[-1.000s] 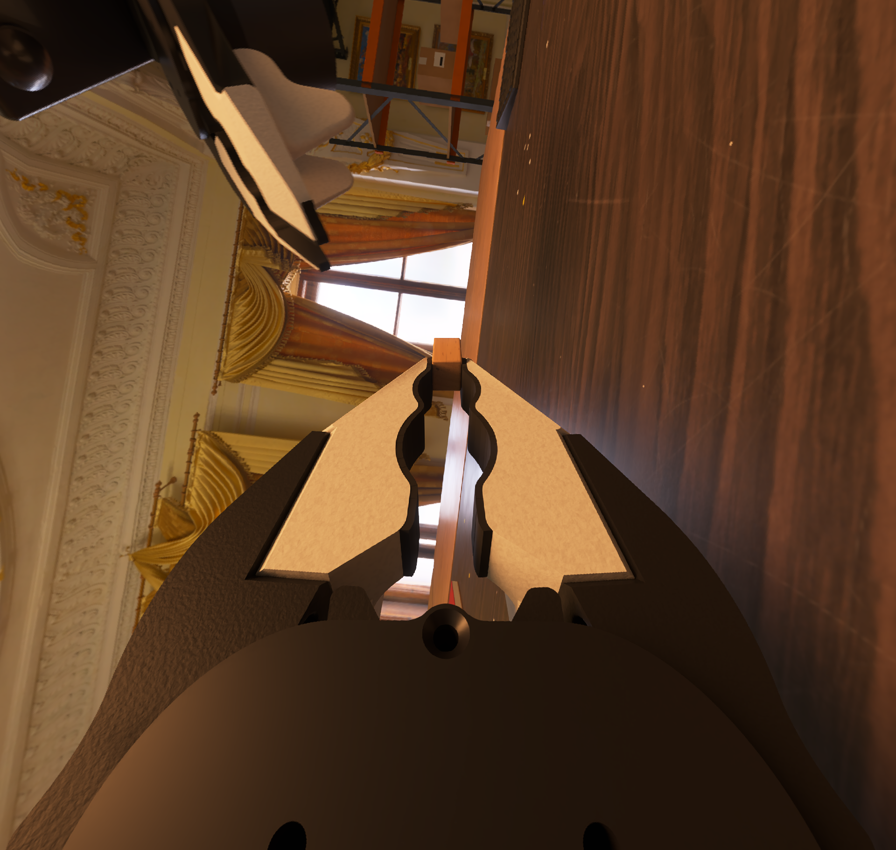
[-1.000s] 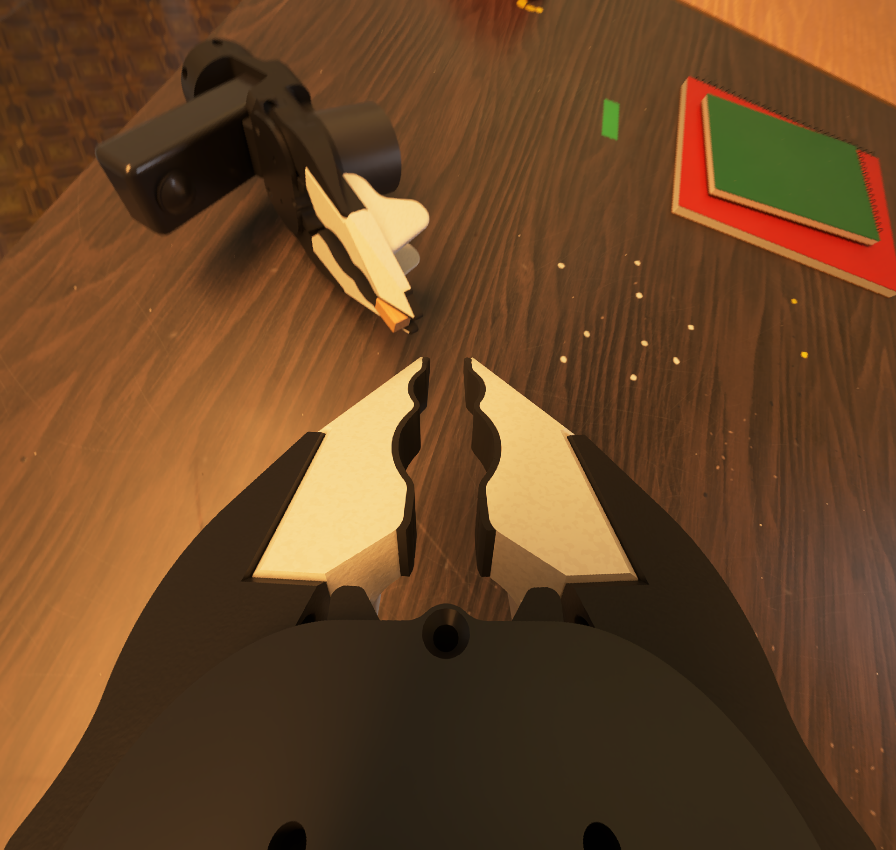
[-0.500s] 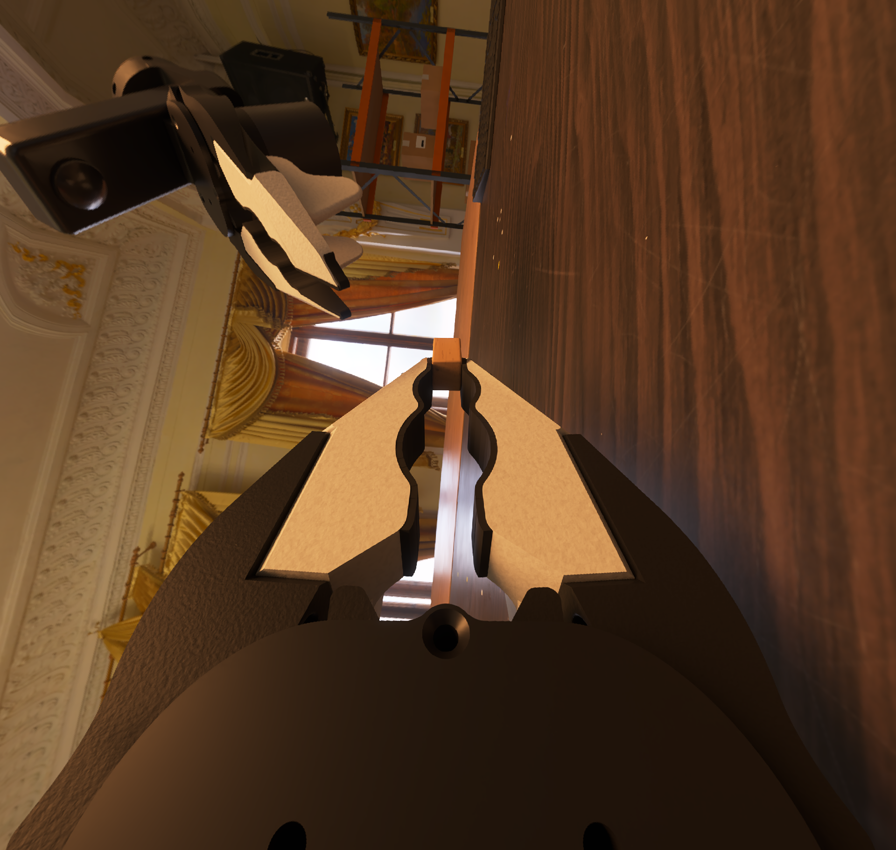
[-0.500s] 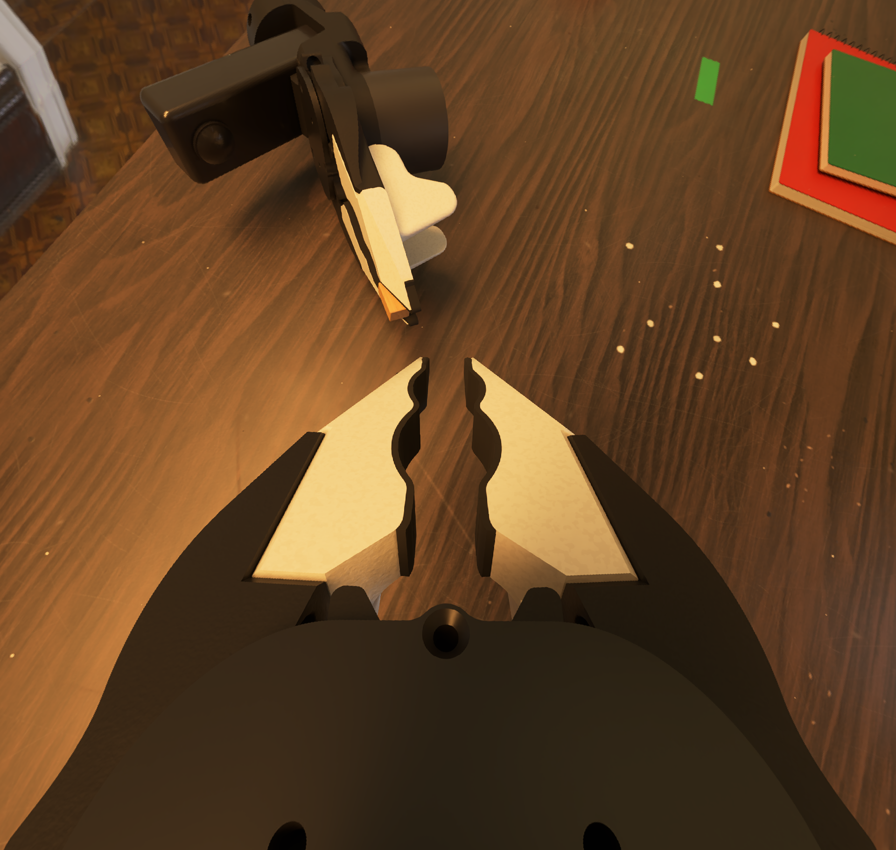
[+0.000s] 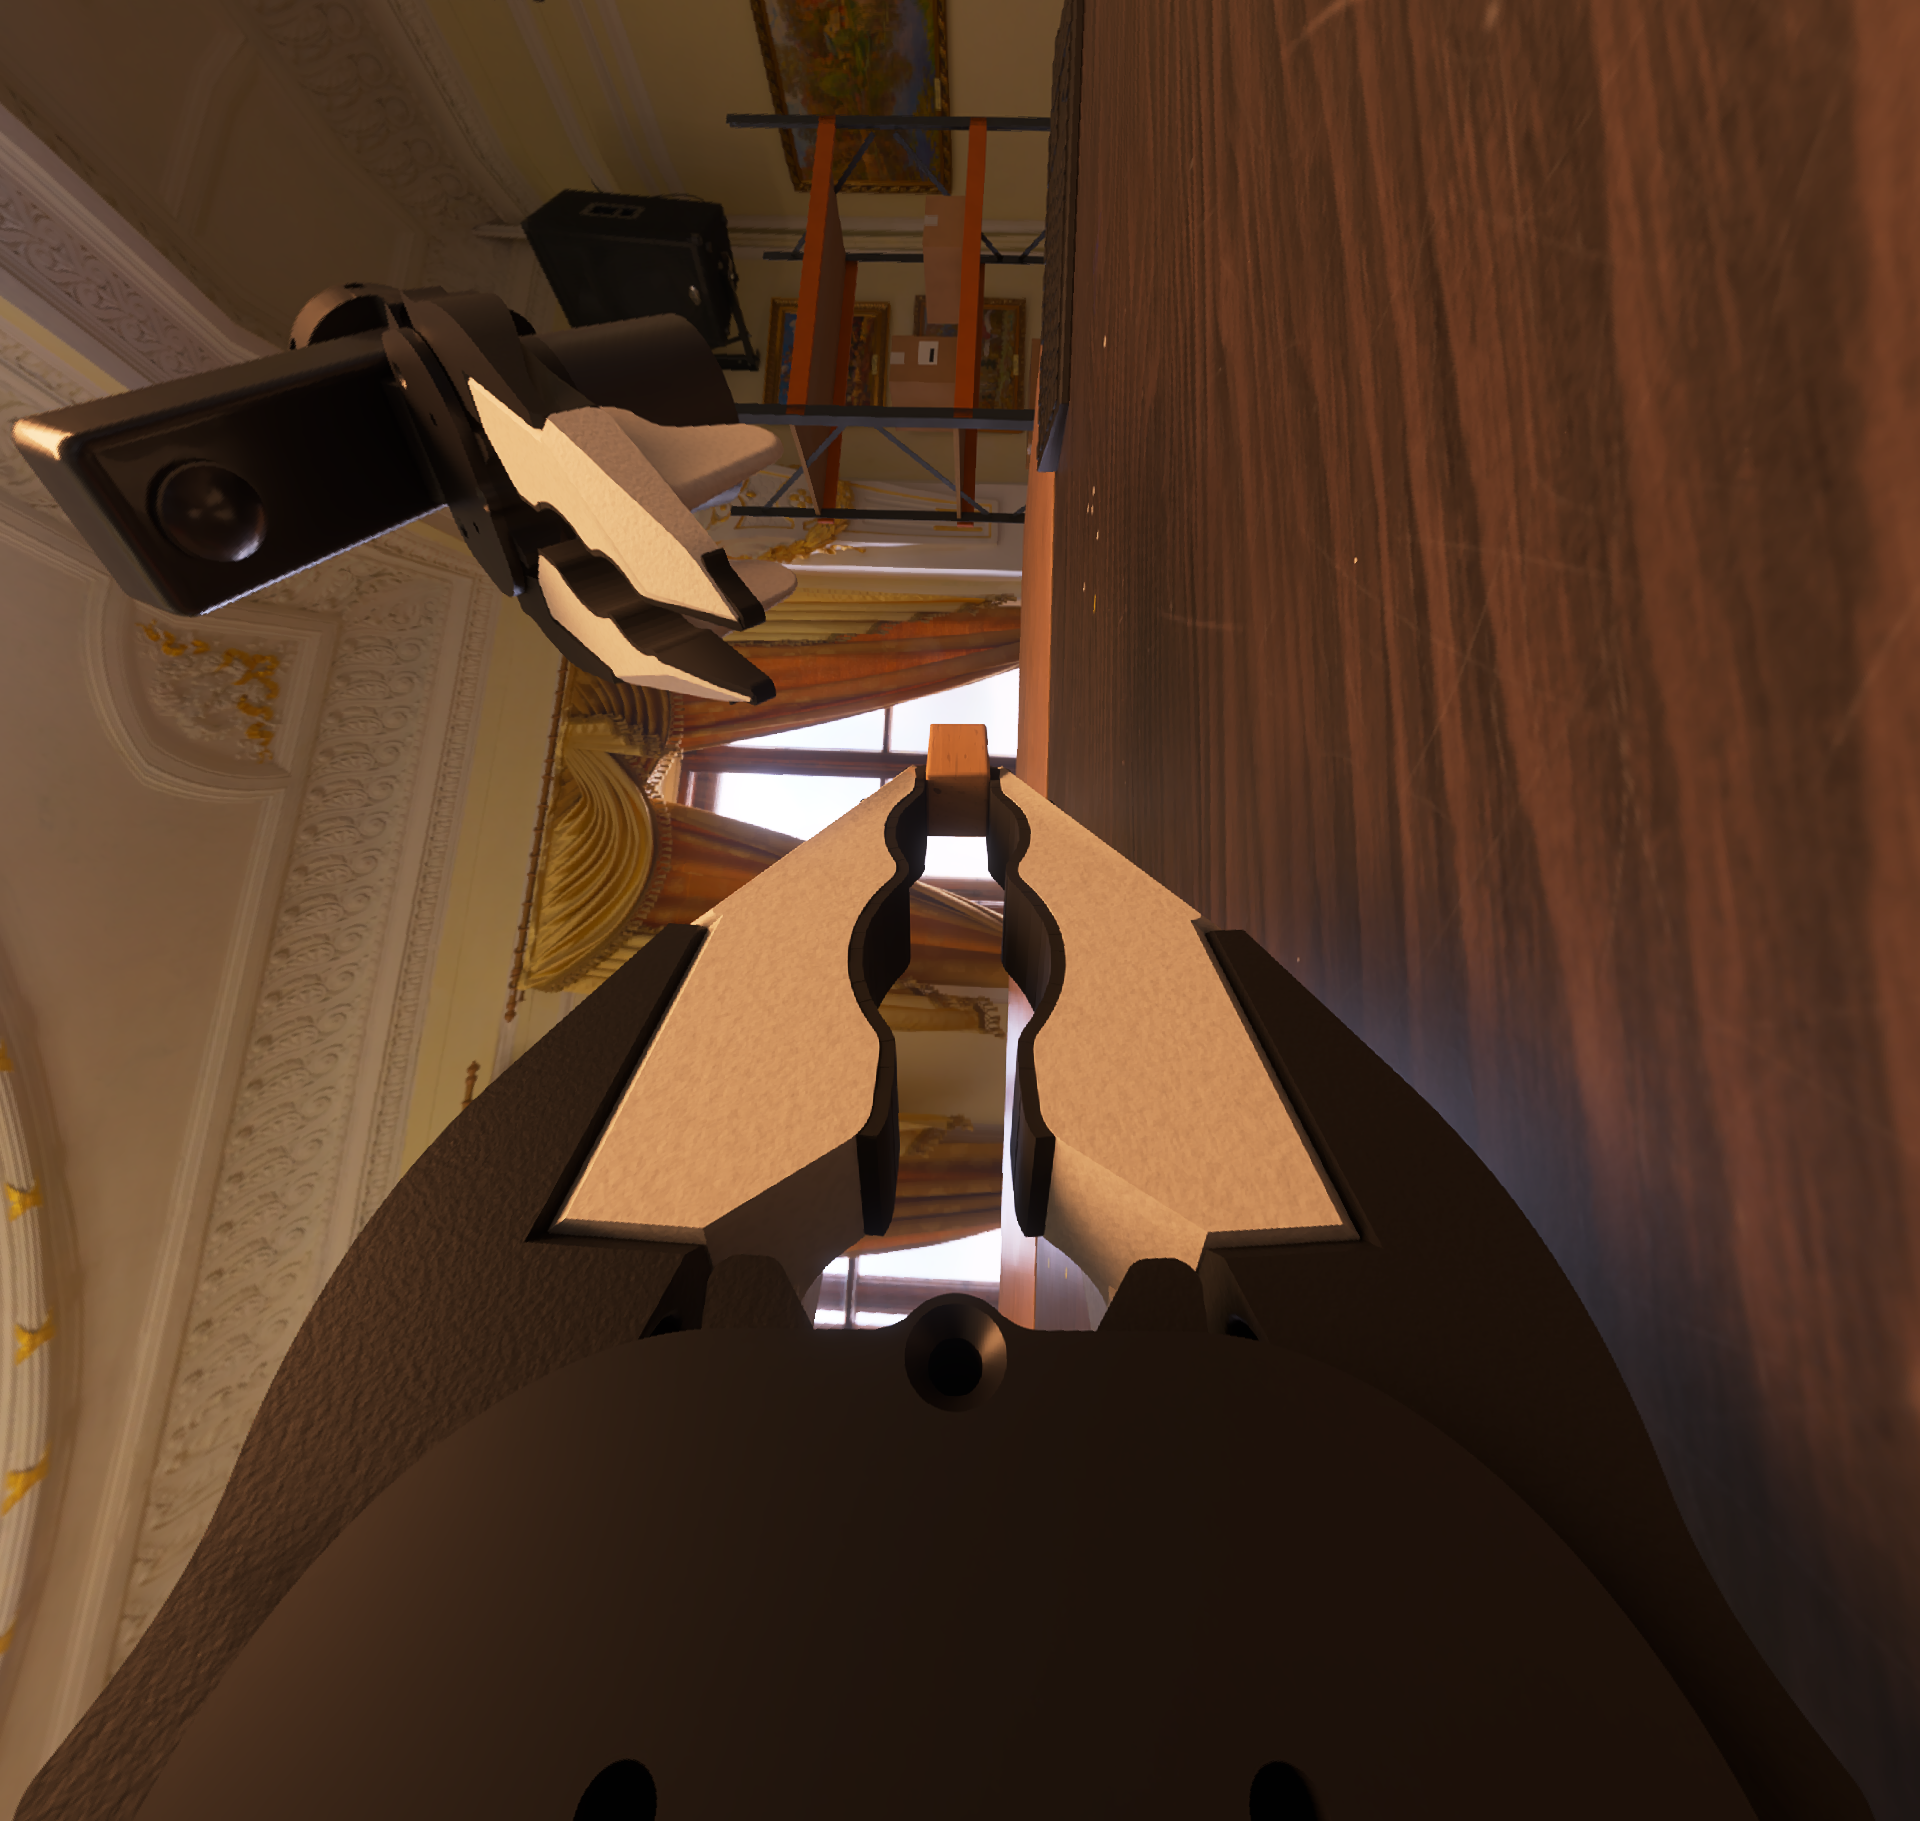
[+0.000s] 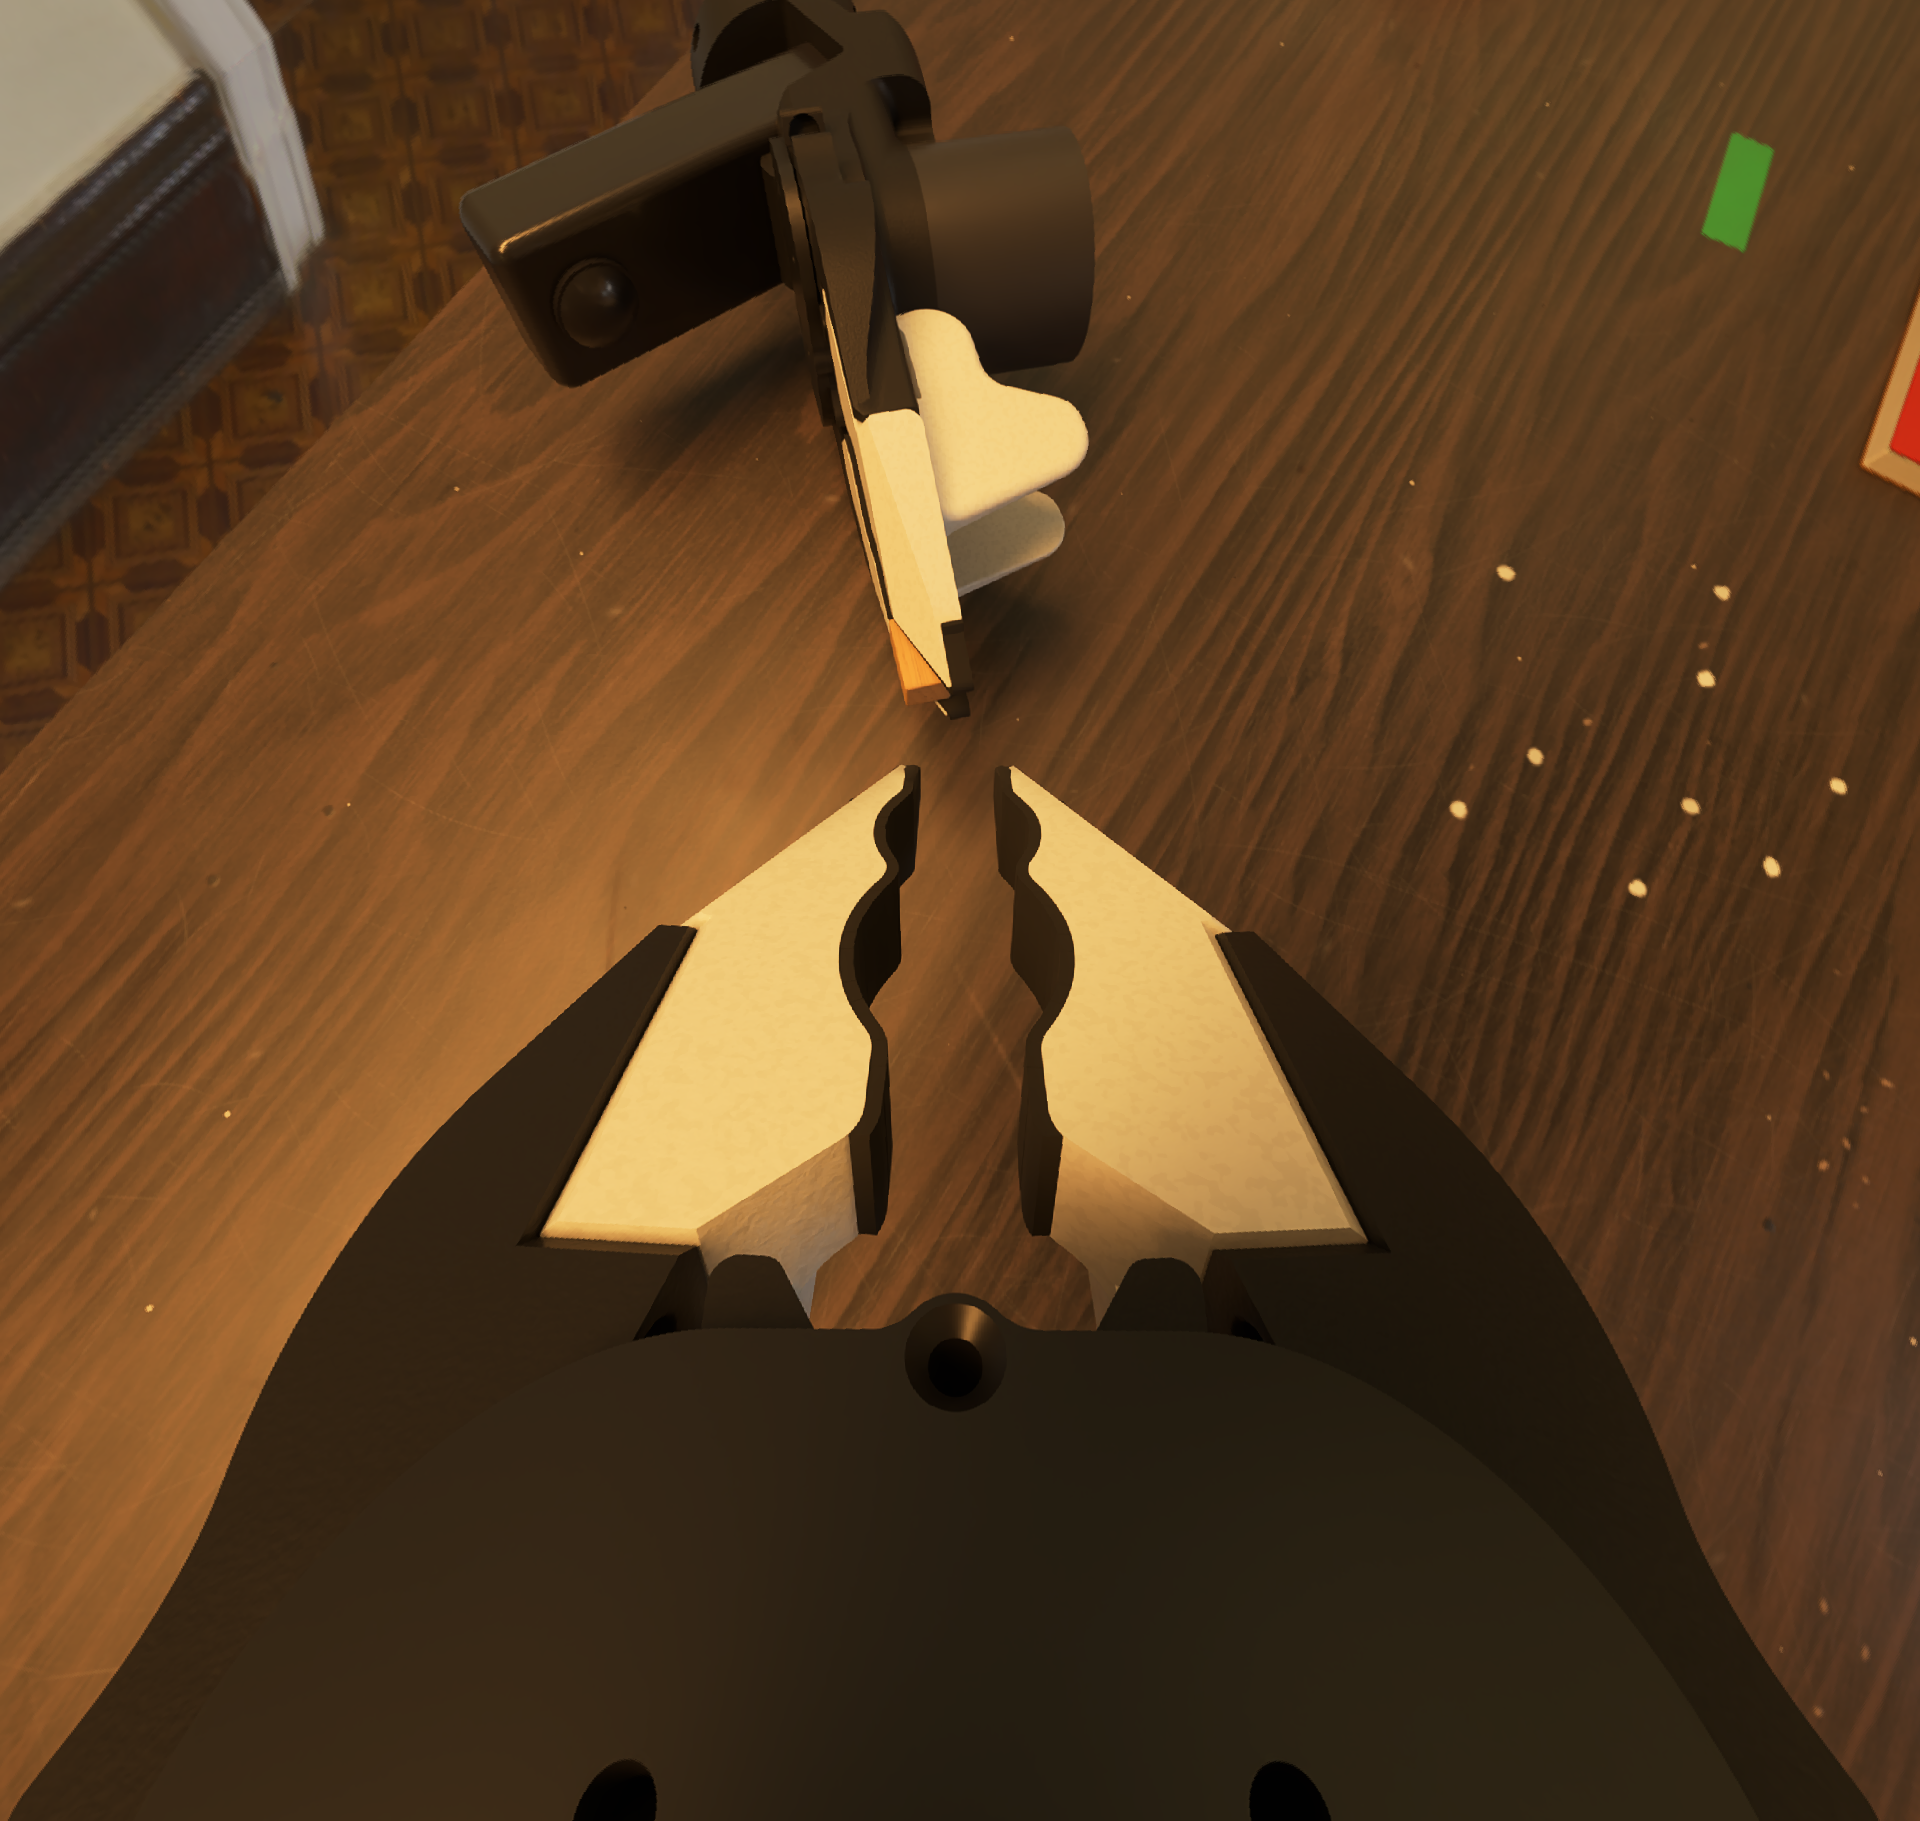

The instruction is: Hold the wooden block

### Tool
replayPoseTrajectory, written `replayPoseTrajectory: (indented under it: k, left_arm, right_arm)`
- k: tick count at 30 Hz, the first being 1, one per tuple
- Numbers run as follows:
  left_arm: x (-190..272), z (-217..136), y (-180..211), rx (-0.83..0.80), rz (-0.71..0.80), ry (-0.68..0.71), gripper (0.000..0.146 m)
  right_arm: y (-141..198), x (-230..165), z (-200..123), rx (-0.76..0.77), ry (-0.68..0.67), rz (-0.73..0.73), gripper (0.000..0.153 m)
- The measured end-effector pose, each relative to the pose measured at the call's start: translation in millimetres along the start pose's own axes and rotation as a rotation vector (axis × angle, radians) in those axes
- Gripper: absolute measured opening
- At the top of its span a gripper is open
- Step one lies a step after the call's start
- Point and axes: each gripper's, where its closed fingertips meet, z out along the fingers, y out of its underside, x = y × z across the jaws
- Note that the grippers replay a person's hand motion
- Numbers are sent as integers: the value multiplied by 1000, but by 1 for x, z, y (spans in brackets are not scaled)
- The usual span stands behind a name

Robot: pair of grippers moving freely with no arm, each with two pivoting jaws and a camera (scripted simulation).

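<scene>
The small wooden block (image 5: 956,779) is pinched between the tips of my left gripper (image 5: 956,786), which lies on its side close above the dark wooden table (image 5: 1455,836). In the right wrist view the left gripper (image 6: 940,691) points toward me, with the orange end of the block (image 6: 912,670) showing at its tips. My right gripper (image 6: 956,779) is narrowly open and empty, its tips a short way from the block and not touching it. It also shows in the left wrist view (image 5: 753,651), up and to the left of the block.
A small green piece (image 6: 1737,192), pale crumbs (image 6: 1621,763) and the corner of a red notebook (image 6: 1896,431) lie on the table to the right. The table edge and patterned floor (image 6: 343,109) are at the left. A shelving rack (image 5: 894,317) stands far off.
My right gripper has come closer to the left gripper's tips and the block. The left gripper keeps its hold on the block and has shifted slightly away from the table.
</scene>
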Motion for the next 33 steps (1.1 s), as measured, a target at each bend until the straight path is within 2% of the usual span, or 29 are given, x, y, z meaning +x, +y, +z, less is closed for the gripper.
replayPoseTrajectory:
  k: [11, 26, 33]
  left_arm:
    - [-2, -2, -9, 29, 34, -13, 10]
    - [-1, -4, -19, 61, 61, -5, 10]
    - [1, -5, -22, 75, 66, 10, 10]
  right_arm:
    - [7, -5, 25, -70, -76, -10, 14]
    - [12, -13, 29, -123, -109, -5, 14]
    - [13, -16, 31, -172, -87, -59, 14]
